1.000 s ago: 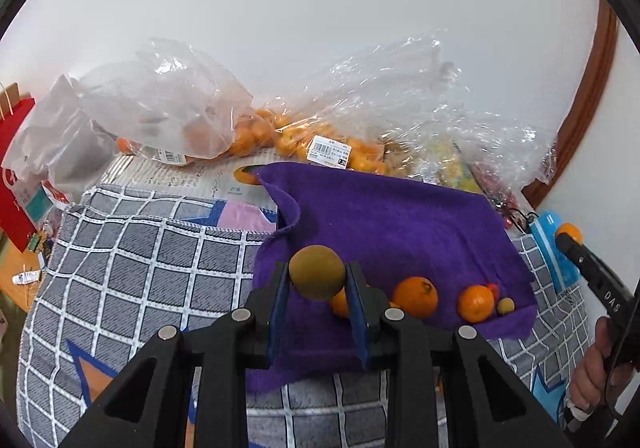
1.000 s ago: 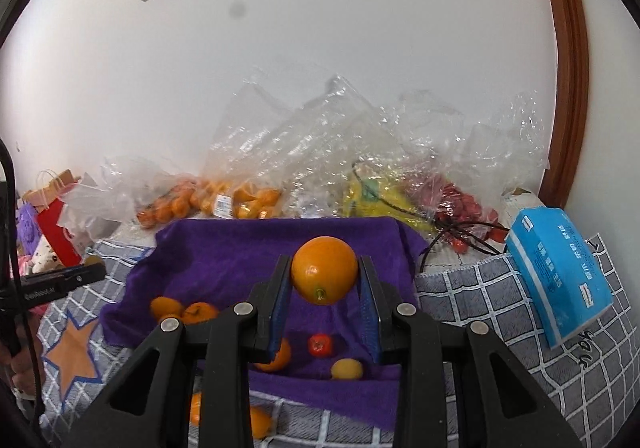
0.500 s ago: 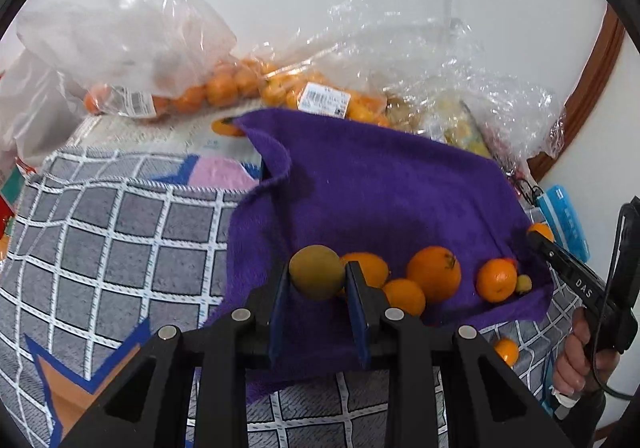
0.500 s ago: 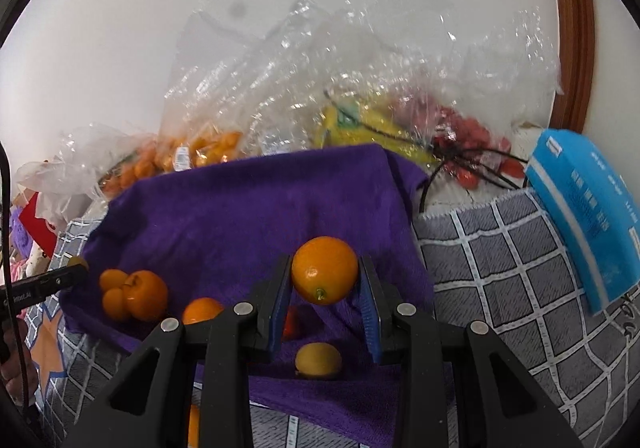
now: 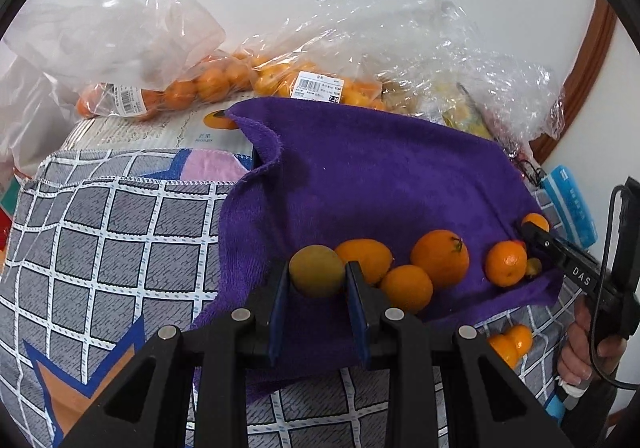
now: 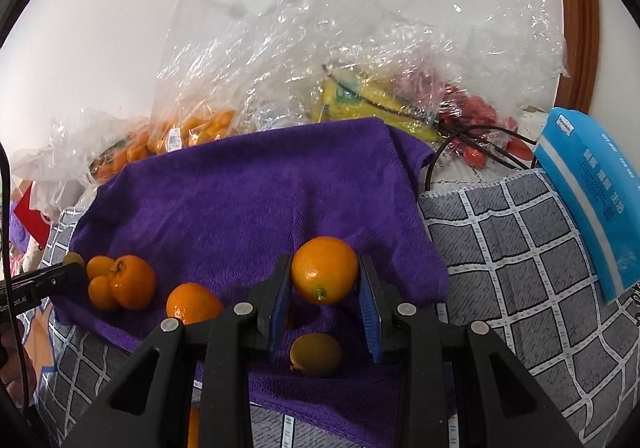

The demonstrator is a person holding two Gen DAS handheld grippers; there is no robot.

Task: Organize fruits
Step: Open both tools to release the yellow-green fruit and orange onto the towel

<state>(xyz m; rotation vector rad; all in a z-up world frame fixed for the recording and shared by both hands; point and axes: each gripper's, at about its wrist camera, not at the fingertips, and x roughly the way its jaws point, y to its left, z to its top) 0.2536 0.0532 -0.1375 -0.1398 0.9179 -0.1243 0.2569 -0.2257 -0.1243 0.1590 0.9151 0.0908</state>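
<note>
Left gripper (image 5: 318,280) pinches a yellow-green fruit (image 5: 317,275) between its blue pads, low over the near left part of the purple towel (image 5: 384,176); right gripper (image 6: 325,290) clamps an orange (image 6: 324,275) above the towel's near right part, with a small yellowish fruit (image 6: 316,354) lying on the cloth under it. Towel covers a checkered cloth (image 5: 112,232) on the surface below. Loose oranges sit in a row along the towel's near edge: a pair (image 5: 384,272) just right of the left gripper, a big one (image 5: 440,259), a smaller one (image 5: 506,263); two more (image 5: 508,344) lie off the towel on the checkered cloth. The far half of the towel is bare purple, open room; far edge is crowded by clear plastic bags of fruit (image 5: 224,80) against the wall, and a blue tissue pack (image 6: 592,200) sits at the right edge. Versus a second ago: both grippers have dropped lower and closer to the towel, each holding the same fruit, grip unchanged; loose fruits have not moved.
</note>
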